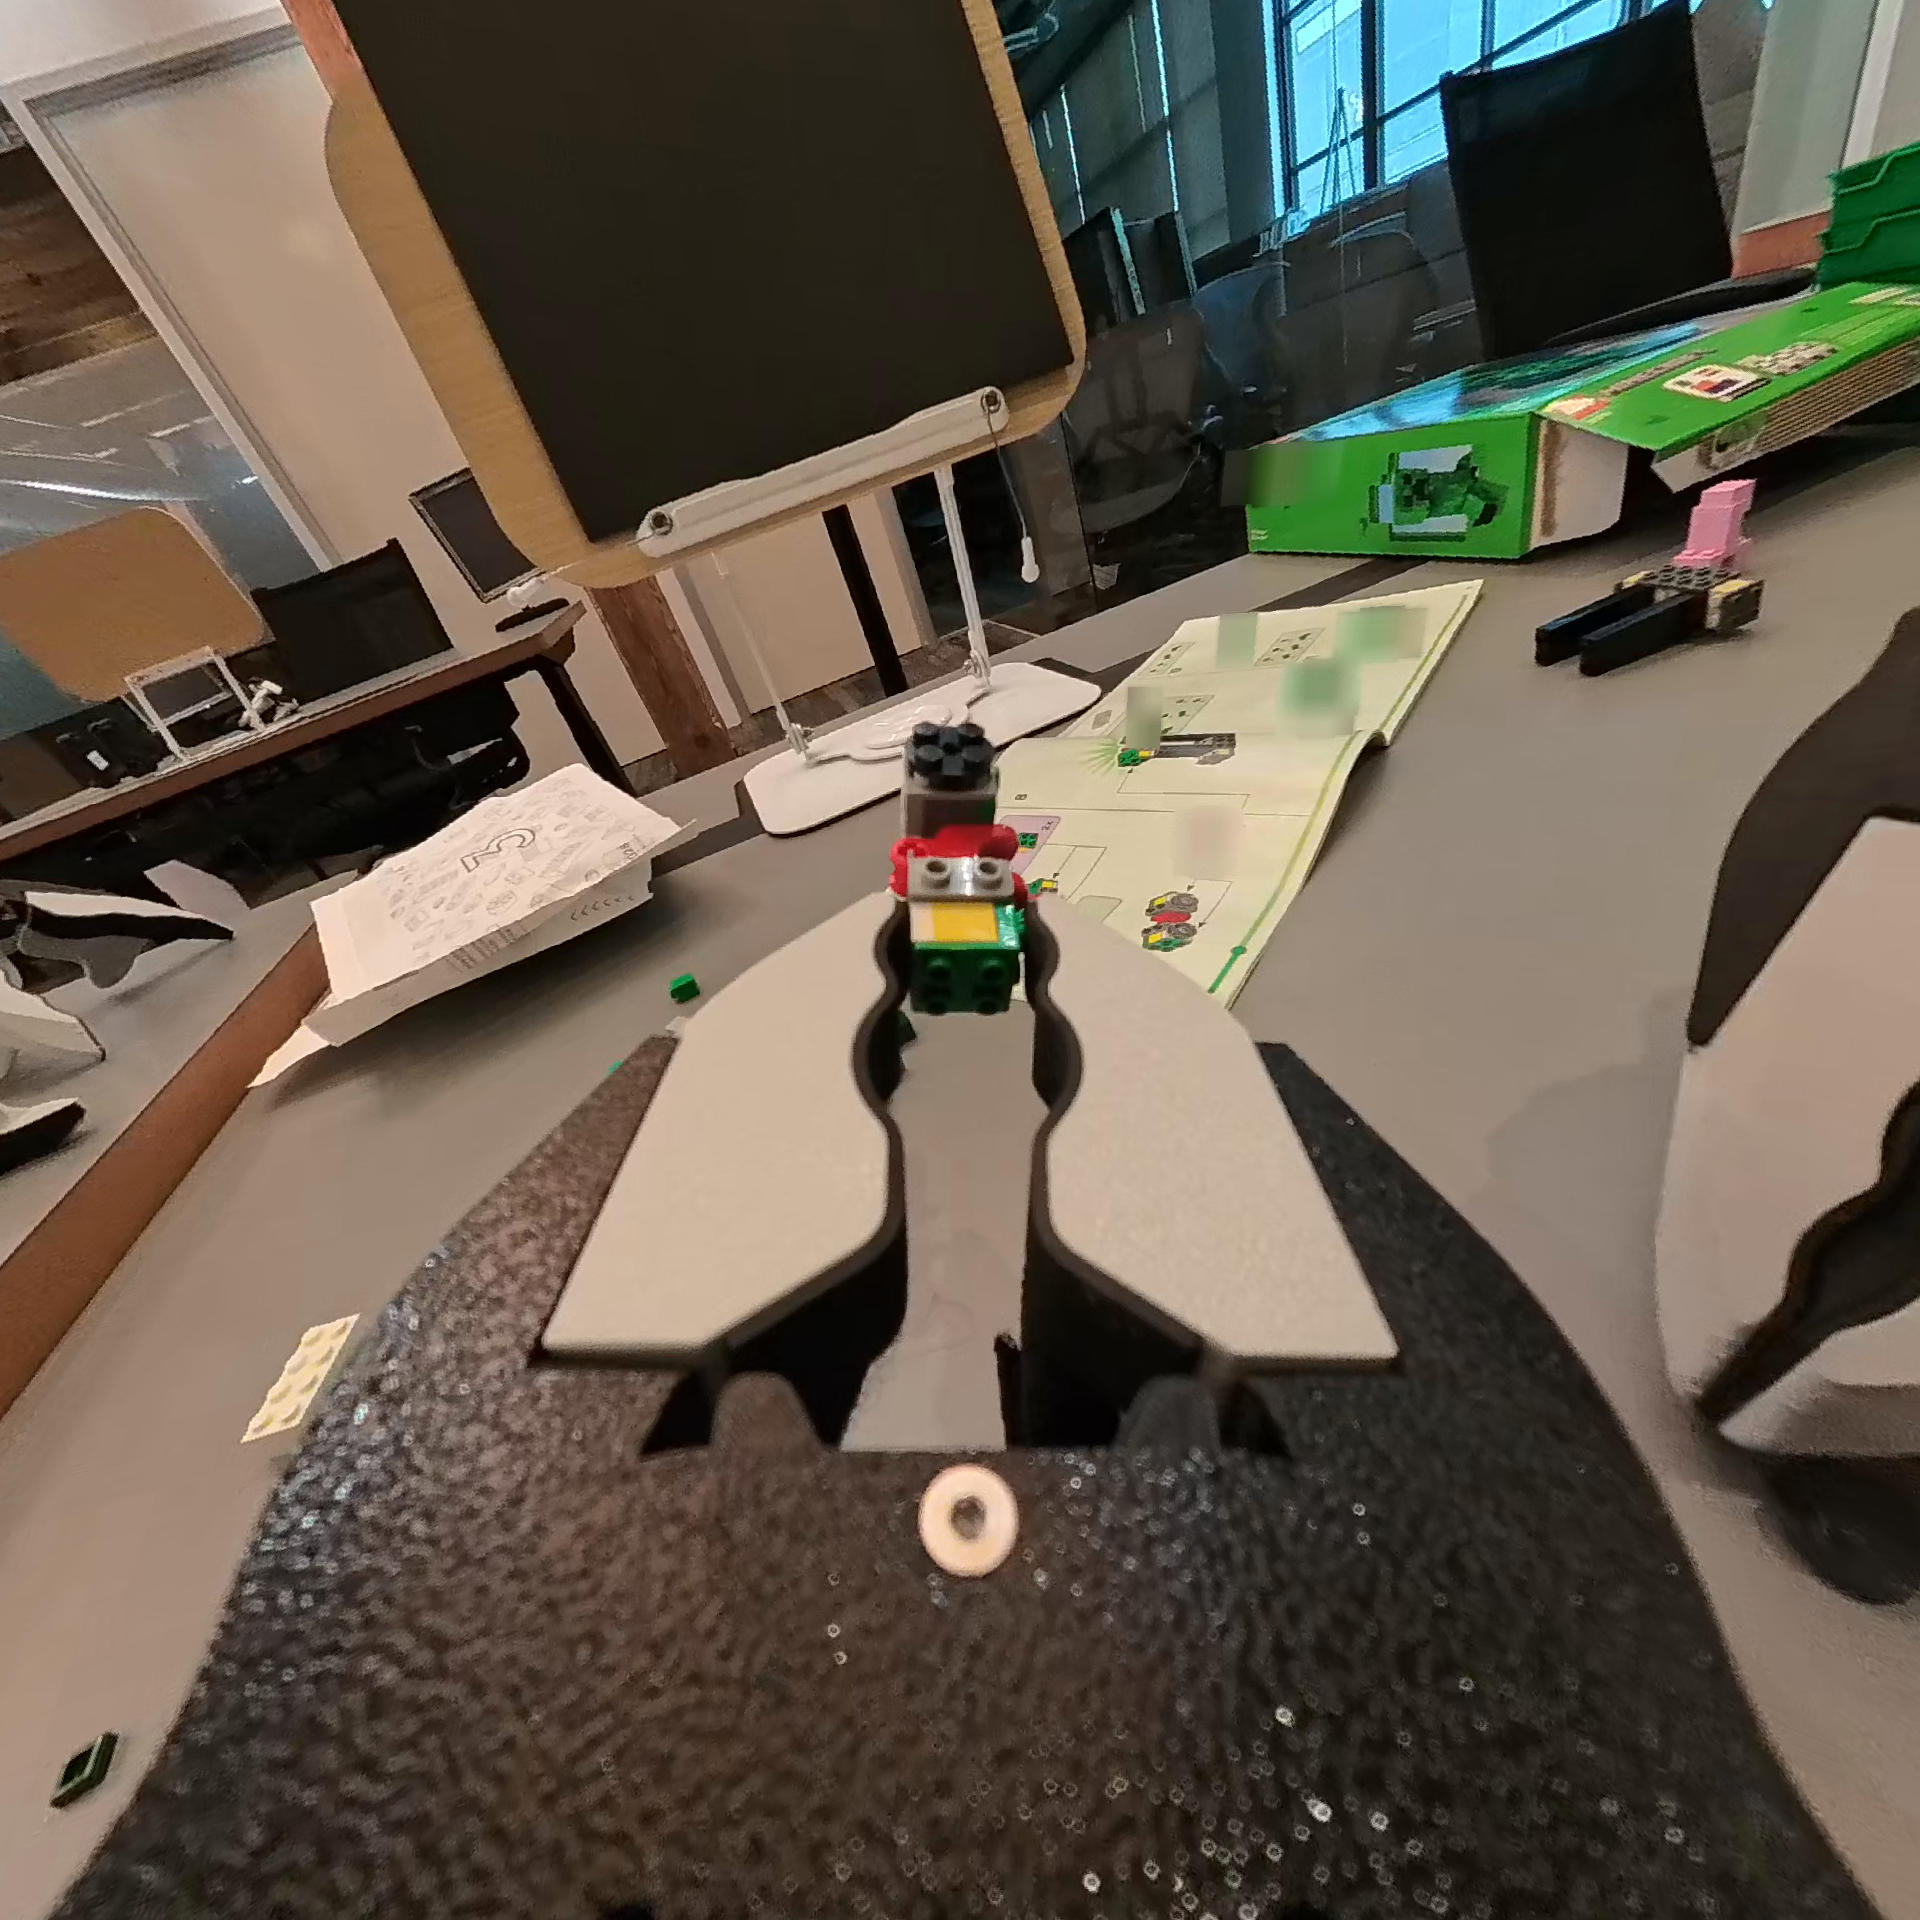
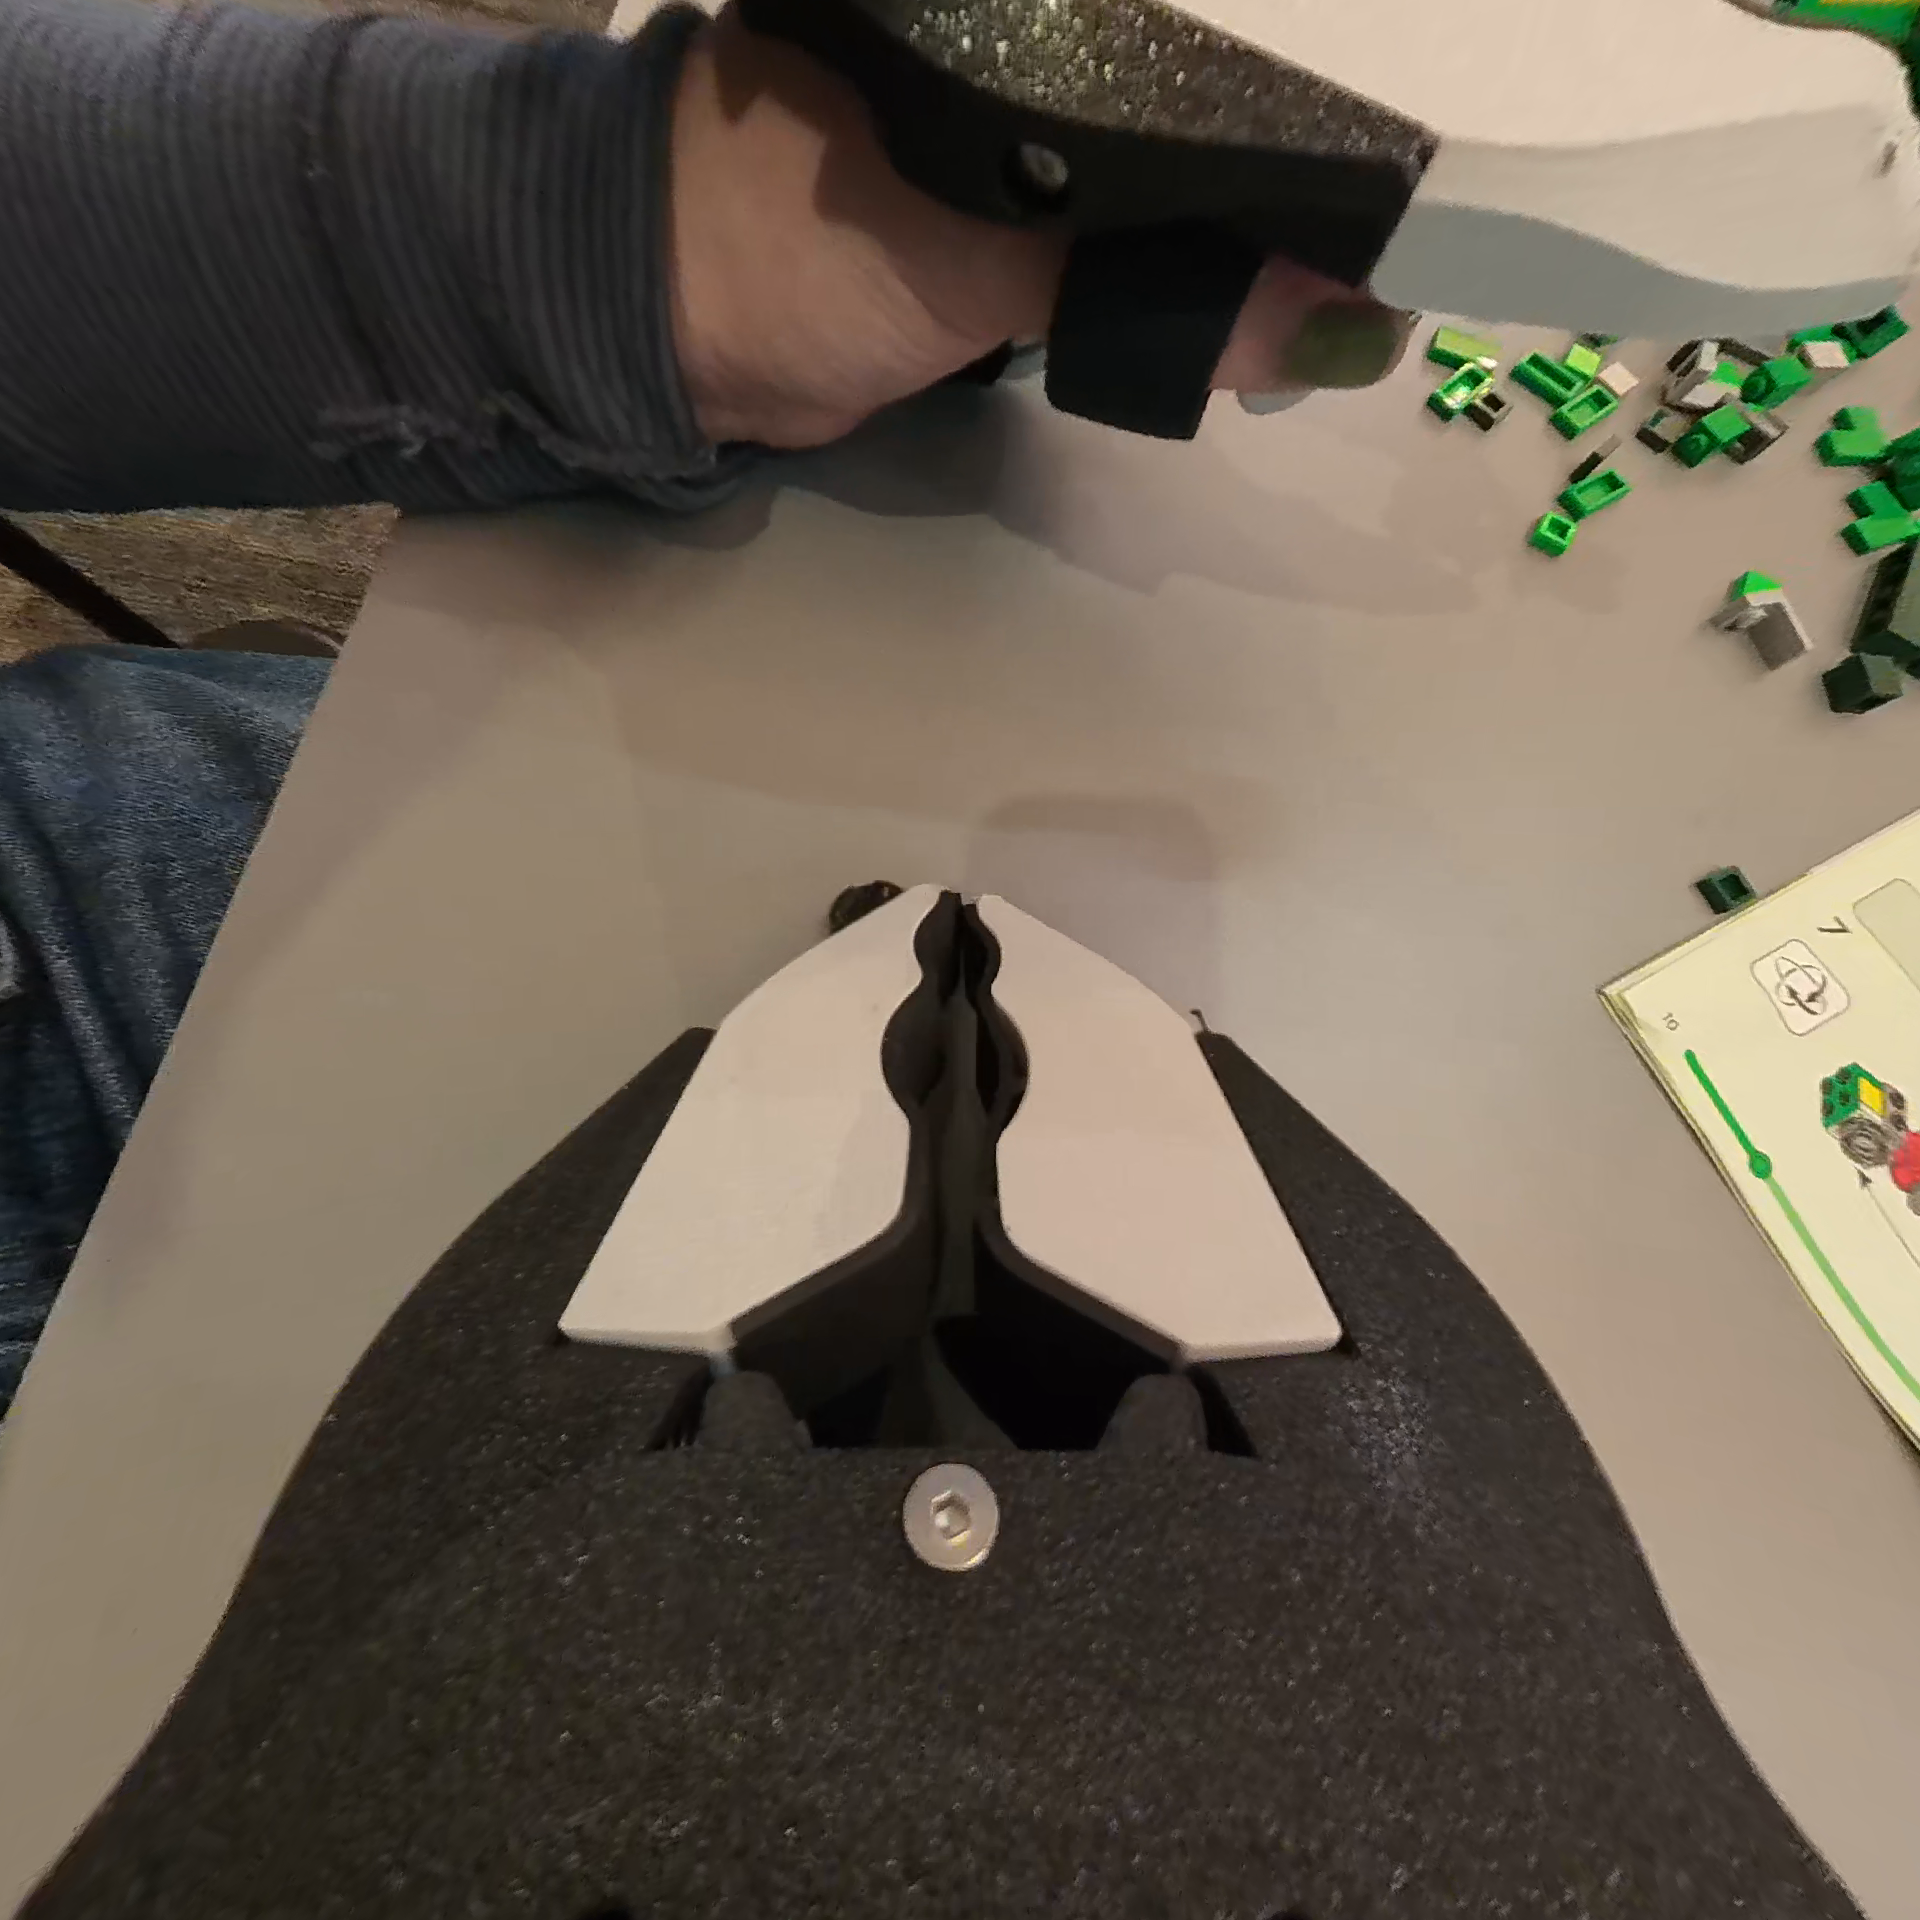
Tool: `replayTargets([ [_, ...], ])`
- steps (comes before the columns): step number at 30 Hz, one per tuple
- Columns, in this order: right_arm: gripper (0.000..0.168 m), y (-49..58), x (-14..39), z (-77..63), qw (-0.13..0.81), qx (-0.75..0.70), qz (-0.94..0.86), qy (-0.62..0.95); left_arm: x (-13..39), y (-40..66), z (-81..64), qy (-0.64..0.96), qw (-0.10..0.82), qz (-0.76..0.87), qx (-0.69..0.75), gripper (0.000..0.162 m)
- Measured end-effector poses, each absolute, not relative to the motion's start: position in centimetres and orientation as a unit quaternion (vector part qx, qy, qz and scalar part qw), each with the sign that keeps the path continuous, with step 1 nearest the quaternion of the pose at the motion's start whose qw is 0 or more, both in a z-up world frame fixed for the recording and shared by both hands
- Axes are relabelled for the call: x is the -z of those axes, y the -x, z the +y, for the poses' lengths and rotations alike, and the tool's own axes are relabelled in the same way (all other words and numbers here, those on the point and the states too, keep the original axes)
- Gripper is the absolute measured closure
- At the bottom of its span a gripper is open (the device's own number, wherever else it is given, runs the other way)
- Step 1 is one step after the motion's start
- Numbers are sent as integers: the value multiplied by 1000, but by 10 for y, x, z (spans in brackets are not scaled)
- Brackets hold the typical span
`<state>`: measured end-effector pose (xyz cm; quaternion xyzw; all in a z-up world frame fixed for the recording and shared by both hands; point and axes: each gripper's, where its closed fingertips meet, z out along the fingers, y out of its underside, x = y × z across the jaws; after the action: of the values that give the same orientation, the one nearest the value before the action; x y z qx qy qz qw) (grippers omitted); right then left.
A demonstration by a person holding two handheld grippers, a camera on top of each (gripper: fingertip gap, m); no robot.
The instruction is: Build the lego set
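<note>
My left gripper (image 1: 961, 940) is shut on a small lego build (image 1: 958, 883) of green, yellow, grey, red and black bricks, and holds it above the grey table (image 1: 1455, 987). The right gripper's fingers (image 1: 1787, 1091) show at that view's right edge. In the right wrist view my right gripper (image 2: 961, 902) is shut, low over the table (image 2: 727, 727). A small black piece (image 2: 860, 900) peeks out beside its left fingertip; I cannot tell if it is held. The left gripper (image 2: 1143, 156), held in a hand, is at the top. Loose green and grey bricks (image 2: 1704, 416) lie at the upper right.
An open instruction booklet (image 1: 1247, 769) lies ahead and also shows in the right wrist view (image 2: 1787, 1122). A green box (image 1: 1455, 478), a black build with a pink figure (image 1: 1652, 613), a white paper bag (image 1: 488, 894) and a tablet on a stand (image 1: 707, 260) sit beyond. The table edge (image 1: 135, 1174) runs on the left. My hands' fingertips stand some 15 cm from each other.
</note>
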<state>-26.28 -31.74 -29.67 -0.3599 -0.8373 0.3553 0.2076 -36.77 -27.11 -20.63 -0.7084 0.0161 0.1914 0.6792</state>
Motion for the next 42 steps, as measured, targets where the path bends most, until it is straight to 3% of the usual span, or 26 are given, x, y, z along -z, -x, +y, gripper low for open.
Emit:
replayTargets([
  [11, 159, 249, 285, -334, 203, -363, -856, 308, 206, 366, -271, 708, 680, 19, -190, 142],
  [18, 156, 253, 294, -324, 278, -242, -875, 314, 204, 366, -272, 705, 684, 17, -187, 142],
  [28, 141, 252, 300, -328, 213, -285, -847, 395, 204, 366, -271, 705, 685, 18, -184, 142],
  [35, 142, 256, 293, -357, 192, -375, -837, 348, 204, 369, -272, 704, 685, 11, -189, 142],
  [42, 148, 271, 295, -382, 196, -375, -850, 314, 194, 379, -283, 682, 701, -18, -208, 142],
])
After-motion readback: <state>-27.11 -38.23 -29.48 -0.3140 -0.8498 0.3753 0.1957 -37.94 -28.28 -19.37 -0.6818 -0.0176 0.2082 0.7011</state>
